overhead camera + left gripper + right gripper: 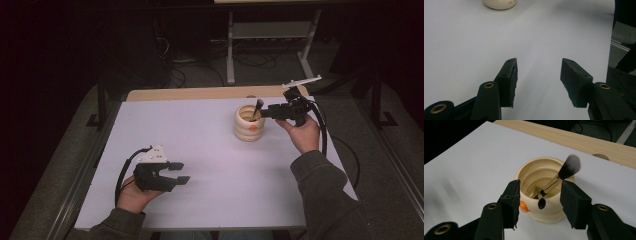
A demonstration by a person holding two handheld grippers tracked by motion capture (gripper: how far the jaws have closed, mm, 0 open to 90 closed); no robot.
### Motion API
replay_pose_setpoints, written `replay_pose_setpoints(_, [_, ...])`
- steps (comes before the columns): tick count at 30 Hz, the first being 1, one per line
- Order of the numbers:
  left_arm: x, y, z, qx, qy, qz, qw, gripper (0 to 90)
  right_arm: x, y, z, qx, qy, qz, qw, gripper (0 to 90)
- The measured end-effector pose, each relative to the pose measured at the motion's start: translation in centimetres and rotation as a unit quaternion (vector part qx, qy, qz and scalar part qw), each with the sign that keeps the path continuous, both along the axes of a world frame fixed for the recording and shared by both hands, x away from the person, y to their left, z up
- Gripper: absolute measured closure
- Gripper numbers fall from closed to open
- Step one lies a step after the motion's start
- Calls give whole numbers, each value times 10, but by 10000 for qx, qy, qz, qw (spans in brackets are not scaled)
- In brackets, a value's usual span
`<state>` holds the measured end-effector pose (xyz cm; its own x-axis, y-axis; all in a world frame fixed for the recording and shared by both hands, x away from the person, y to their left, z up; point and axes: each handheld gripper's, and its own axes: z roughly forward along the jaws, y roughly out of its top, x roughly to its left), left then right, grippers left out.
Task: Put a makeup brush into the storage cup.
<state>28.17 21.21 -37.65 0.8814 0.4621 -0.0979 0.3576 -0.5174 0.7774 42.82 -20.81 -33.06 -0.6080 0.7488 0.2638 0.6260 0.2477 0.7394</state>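
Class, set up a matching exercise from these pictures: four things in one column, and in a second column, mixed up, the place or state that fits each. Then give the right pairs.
Things
1. brush
2. cup
3. left gripper
4. right gripper

Places or states
A. held open above bare table near the person
B. stands on the white table toward its far side
C. leans inside the cup, bristles up
D. open, jaws at the cup's rim

Pairs: 1-C, 2-B, 3-A, 4-D
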Motion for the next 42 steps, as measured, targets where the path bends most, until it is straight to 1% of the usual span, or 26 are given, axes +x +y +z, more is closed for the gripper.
replay_pose_setpoints(3, [1, 1, 0, 10, -39, 5, 10000, 458, -4, -1, -3, -7, -1, -7, 10000, 441])
replay_pose_setpoints(6, [0, 1, -1, 8, -18, 70, 10000, 444, -8, -1, -6, -4, -35, 3, 10000, 417])
replay_pose_setpoints(9, [0, 0, -1, -2, -31, 83, 10000, 436, -13, -1, -8, 28, -56, -10, 10000, 402])
replay_pose_setpoints(12, [0, 0, -1, 19, -41, 105, 9999, 428, -16, -3, -9, 6, -78, -27, 10000, 383])
replay_pose_setpoints(14, [0, 1, -1, 24, -48, 136, 9999, 418, -18, -5, -10, 66, -93, -38, 9999, 376])
replay_pose_setpoints(15, [0, 1, -1, -12, -30, 175, 9998, 414, -18, -5, -11, 58, -121, -38, 9999, 372])
replay_pose_setpoints(16, [1, 2, -1, -9, -52, 173, 9998, 411, -20, -5, -11, 72, -102, -60, 9999, 372])
replay_pose_setpoints(18, [0, 3, -1, -44, -30, 229, 9997, 410, -22, -6, -12, 81, -115, -50, 9999, 368])
replay_pose_setpoints(19, [1, 4, -1, -29, -63, 217, 9997, 407, -23, -6, -12, 45, -154, -24, 9999, 365])
replay_pose_setpoints(20, [1, 4, -1, -23, -57, 242, 9997, 402, -24, -6, -13, 34, -186, -21, 9998, 362])
replay_pose_setpoints(21, [2, 5, -1, -32, -51, 259, 9996, 397, -25, -6, -14, 41, -161, -31, 9999, 360])
replay_pose_setpoints(26, [2, 6, -1, -52, -57, 322, 9995, 383, -30, -8, -18, 25, -214, -10, 9998, 354])
replay_pose_setpoints(27, [2, 6, -1, -62, -55, 335, 9994, 380, -31, -8, -18, 55, -173, -25, 9998, 352])
replay_pose_setpoints(30, [2, 7, -1, -48, -59, 360, 9993, 374, -34, -8, -20, 64, -213, 0, 9998, 346])
replay_pose_setpoints(31, [2, 8, -1, -55, -58, 363, 9993, 371, -35, -8, -21, 62, -193, -11, 9998, 344])
replay_pose_setpoints(32, [2, 8, -1, -57, -69, 360, 9993, 371, -35, -9, -22, 68, -240, 6, 9997, 342])
replay_pose_setpoints(33, [3, 8, -1, -56, -82, 363, 9993, 370, -36, -9, -22, 100, -209, 0, 9997, 340])
replay_pose_setpoints(34, [2, 8, -2, -87, -69, 391, 9992, 368, -37, -10, -22, 118, -222, 8, 9997, 338])
replay_pose_setpoints(37, [3, 8, -2, -79, -60, 407, 9991, 363, -40, -10, -22, 151, -241, 31, 9996, 333])
replay_pose_setpoints(39, [3, 8, -2, -68, -69, 409, 9991, 361, -41, -10, -23, 135, -264, 46, 9996, 331])
replay_pose_setpoints(42, [3, 8, -3, -94, -27, 455, 9989, 355, -43, -10, -25, 121, -257, 43, 9996, 330])
